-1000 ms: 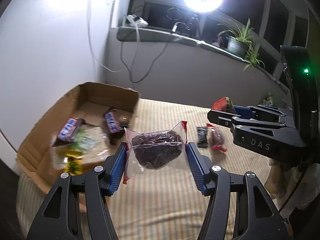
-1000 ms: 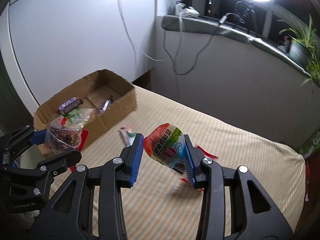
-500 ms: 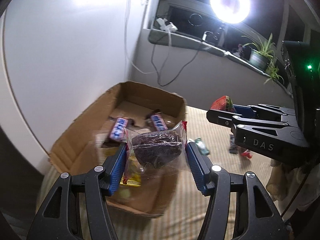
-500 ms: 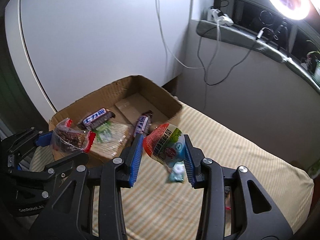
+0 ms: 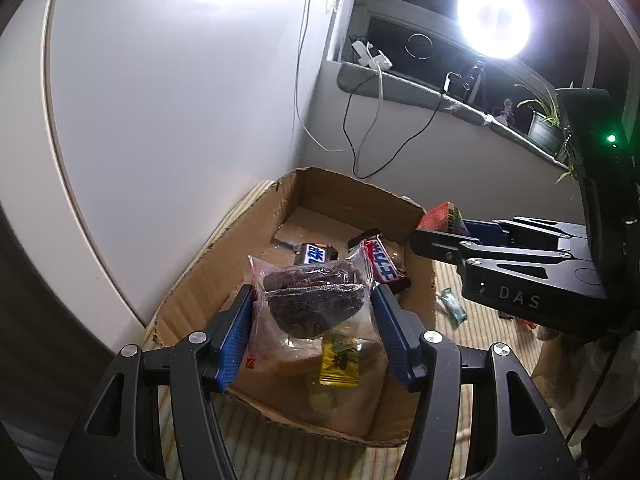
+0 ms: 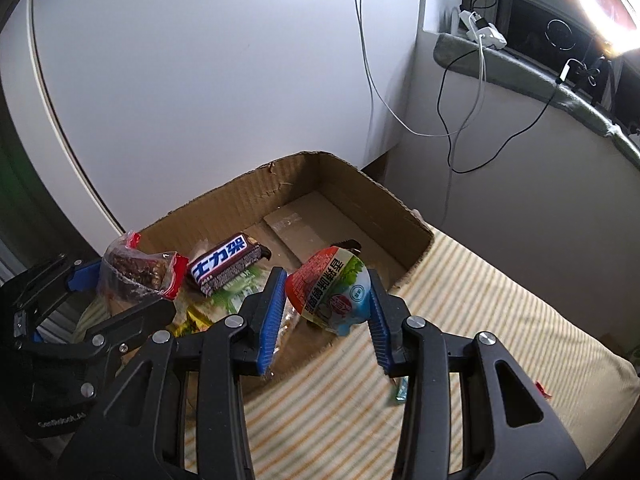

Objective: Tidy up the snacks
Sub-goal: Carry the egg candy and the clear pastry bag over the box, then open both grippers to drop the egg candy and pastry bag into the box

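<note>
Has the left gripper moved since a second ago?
Yes. The left gripper, shut on the clear bag of dark cake, has swung from over the striped cloth to over the cardboard box.

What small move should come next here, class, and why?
Probably open the left gripper to drop the brown cake pack: it is clamped and hangs over the cardboard box, above snacks already inside. The right gripper holds its red-and-blue packet nearer the box edge.
</note>
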`<state>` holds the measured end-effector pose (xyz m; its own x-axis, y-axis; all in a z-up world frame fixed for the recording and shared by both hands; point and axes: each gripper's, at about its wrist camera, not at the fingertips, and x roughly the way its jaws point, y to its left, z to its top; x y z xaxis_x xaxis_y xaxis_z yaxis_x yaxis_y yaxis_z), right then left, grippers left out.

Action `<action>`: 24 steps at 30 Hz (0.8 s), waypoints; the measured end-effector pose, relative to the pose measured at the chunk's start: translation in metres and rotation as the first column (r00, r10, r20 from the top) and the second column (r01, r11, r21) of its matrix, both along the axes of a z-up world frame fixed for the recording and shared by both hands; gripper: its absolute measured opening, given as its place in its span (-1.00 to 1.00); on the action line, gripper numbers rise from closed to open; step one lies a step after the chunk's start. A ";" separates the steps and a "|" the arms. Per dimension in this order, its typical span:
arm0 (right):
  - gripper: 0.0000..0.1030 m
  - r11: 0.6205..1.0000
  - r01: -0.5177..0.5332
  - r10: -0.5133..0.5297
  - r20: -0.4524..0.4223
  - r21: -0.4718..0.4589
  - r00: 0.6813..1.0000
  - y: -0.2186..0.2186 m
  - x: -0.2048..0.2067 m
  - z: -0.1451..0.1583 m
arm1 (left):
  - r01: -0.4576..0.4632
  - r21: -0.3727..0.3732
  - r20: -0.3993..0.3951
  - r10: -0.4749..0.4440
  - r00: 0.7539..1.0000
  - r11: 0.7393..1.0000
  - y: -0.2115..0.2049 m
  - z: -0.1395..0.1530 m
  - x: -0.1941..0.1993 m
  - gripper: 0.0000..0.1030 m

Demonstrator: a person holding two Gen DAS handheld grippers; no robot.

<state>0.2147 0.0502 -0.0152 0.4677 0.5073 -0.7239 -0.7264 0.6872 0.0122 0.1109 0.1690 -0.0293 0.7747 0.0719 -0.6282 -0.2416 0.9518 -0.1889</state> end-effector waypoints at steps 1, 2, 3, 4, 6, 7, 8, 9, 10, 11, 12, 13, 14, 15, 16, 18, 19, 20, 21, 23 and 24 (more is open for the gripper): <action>-0.20 1.000 -0.002 0.002 -0.006 0.002 1.000 0.002 0.002 -0.001 | -0.001 -0.001 -0.002 0.001 1.000 1.000 0.001 -0.001 0.001 0.14; -0.20 1.000 -0.004 0.004 -0.012 0.002 1.000 0.004 0.003 -0.002 | -0.002 -0.001 -0.004 0.002 1.000 1.000 0.003 -0.001 0.001 0.14; -0.19 1.000 -0.005 0.005 -0.015 0.003 1.000 0.005 0.004 -0.003 | -0.002 -0.001 -0.005 0.002 1.000 1.000 0.003 -0.001 0.001 0.14; -0.19 1.000 -0.007 0.007 -0.017 0.002 1.000 0.007 0.005 -0.004 | -0.003 -0.001 -0.007 0.003 1.000 1.000 0.004 -0.002 0.001 0.14; -0.19 1.000 -0.011 0.010 -0.021 -0.003 1.000 0.011 0.007 -0.006 | -0.006 -0.002 -0.008 0.006 1.000 1.000 0.005 -0.002 0.001 0.14; -0.18 1.000 -0.011 0.011 -0.021 -0.004 1.000 0.012 0.007 -0.007 | -0.007 -0.003 -0.008 0.007 1.000 1.000 0.006 -0.002 0.001 0.14; -0.18 1.000 -0.012 0.012 -0.021 -0.007 1.000 0.013 0.008 -0.008 | -0.007 -0.003 -0.009 0.007 1.000 1.000 0.006 -0.003 0.002 0.14; -0.18 1.000 -0.013 0.013 -0.021 -0.009 1.000 0.014 0.009 -0.009 | -0.008 -0.003 -0.009 0.008 1.000 1.000 0.006 -0.003 0.002 0.15; -0.18 1.000 -0.014 0.013 -0.021 -0.009 1.000 0.014 0.010 -0.009 | -0.008 -0.002 -0.010 0.008 1.000 1.000 0.006 -0.003 0.002 0.15; -0.17 1.000 -0.015 0.015 -0.023 -0.009 1.000 0.015 0.010 -0.010 | -0.008 -0.001 -0.012 0.008 1.000 1.000 0.006 -0.004 0.003 0.16; -0.17 1.000 -0.015 0.015 -0.023 -0.010 1.000 0.016 0.011 -0.010 | -0.008 -0.001 -0.014 0.008 1.000 1.000 0.006 -0.004 0.003 0.16; -0.15 1.000 -0.015 0.015 -0.021 -0.011 1.000 0.016 0.011 -0.010 | -0.009 -0.001 -0.015 0.009 1.000 1.000 0.006 -0.005 0.004 0.17; -0.14 1.000 -0.018 0.017 -0.021 -0.013 1.000 0.017 0.012 -0.011 | -0.010 -0.002 -0.017 0.010 1.000 1.000 0.006 -0.006 0.004 0.18; -0.13 1.000 -0.017 0.017 -0.022 -0.014 1.000 0.017 0.012 -0.012 | -0.010 -0.002 -0.018 0.010 1.000 1.000 0.006 -0.006 0.005 0.18; -0.13 1.000 -0.014 0.014 -0.022 -0.015 1.000 0.018 0.012 -0.013 | -0.009 0.000 -0.021 0.009 1.000 1.000 0.006 -0.007 0.005 0.18; -0.04 1.000 -0.008 0.008 -0.022 -0.017 1.000 0.019 0.013 -0.013 | -0.009 0.007 -0.022 0.009 1.000 1.000 0.006 -0.007 0.005 0.20; 0.02 1.000 -0.007 0.007 -0.022 -0.016 1.000 0.019 0.013 -0.014 | -0.010 0.009 -0.022 0.011 1.000 1.000 0.006 -0.007 0.006 0.21; 0.14 1.000 -0.003 0.003 -0.020 -0.014 1.000 0.020 0.014 -0.014 | -0.012 0.009 -0.022 0.012 1.000 1.000 0.006 -0.007 0.006 0.21; 0.20 1.000 0.000 0.000 -0.015 -0.011 1.000 0.019 0.014 -0.014 | -0.013 0.008 -0.021 0.014 1.000 1.000 0.006 -0.007 0.006 0.21; 0.21 1.000 0.002 -0.002 -0.011 -0.008 1.000 0.019 0.015 -0.013 | -0.019 0.009 -0.021 0.019 1.000 1.000 0.007 -0.007 0.006 0.23; 0.24 1.000 0.004 -0.004 -0.009 -0.009 1.000 0.019 0.015 -0.013 | -0.021 0.009 -0.021 0.021 1.000 1.000 0.008 -0.007 0.006 0.25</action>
<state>0.2297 0.0697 -0.0280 0.4627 0.4992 -0.7326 -0.7238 0.6899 0.0129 0.1168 0.1767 -0.0361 0.7596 0.0932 -0.6437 -0.2651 0.9481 -0.1755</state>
